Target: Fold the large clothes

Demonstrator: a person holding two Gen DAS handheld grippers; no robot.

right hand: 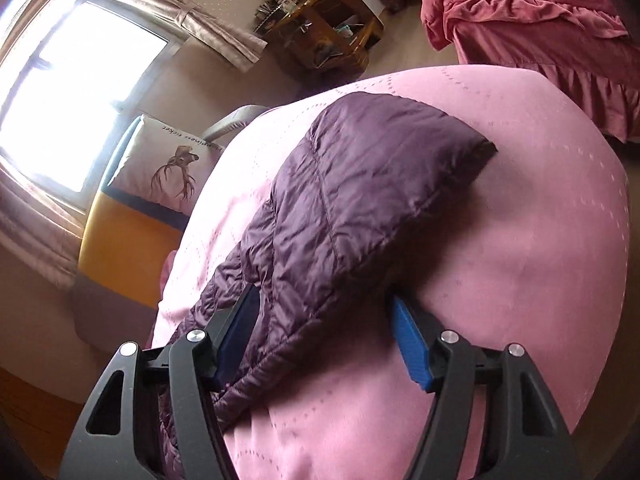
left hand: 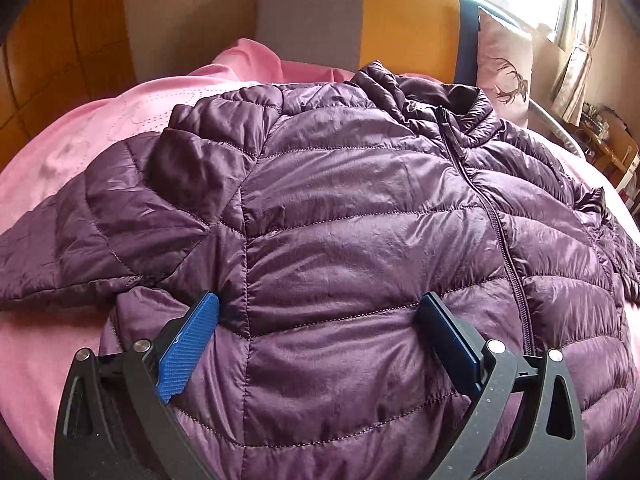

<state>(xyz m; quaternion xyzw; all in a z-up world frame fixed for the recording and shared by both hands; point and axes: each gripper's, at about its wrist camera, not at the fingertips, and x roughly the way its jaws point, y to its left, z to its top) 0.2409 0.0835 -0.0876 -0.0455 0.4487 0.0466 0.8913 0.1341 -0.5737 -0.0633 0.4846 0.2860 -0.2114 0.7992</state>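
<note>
My left gripper (left hand: 318, 320) has its fingers (left hand: 188, 344) spread wide, pressing down on the purple quilted down jacket (left hand: 340, 208), nothing pinched; the torso panel puffs up between them, the zipper (left hand: 492, 216) just right of the right finger. My right gripper (right hand: 324, 336) has its fingers (right hand: 412, 346) partly spread astride the sleeve (right hand: 360, 200), which runs ahead over the pink bedspread (right hand: 520, 280); not visibly clamped. The jacket lies flat on the bed, front up. I judge it light, soft, slick and springy; best to pinch at seams, cuff or hem, not the puffy panels.
</note>
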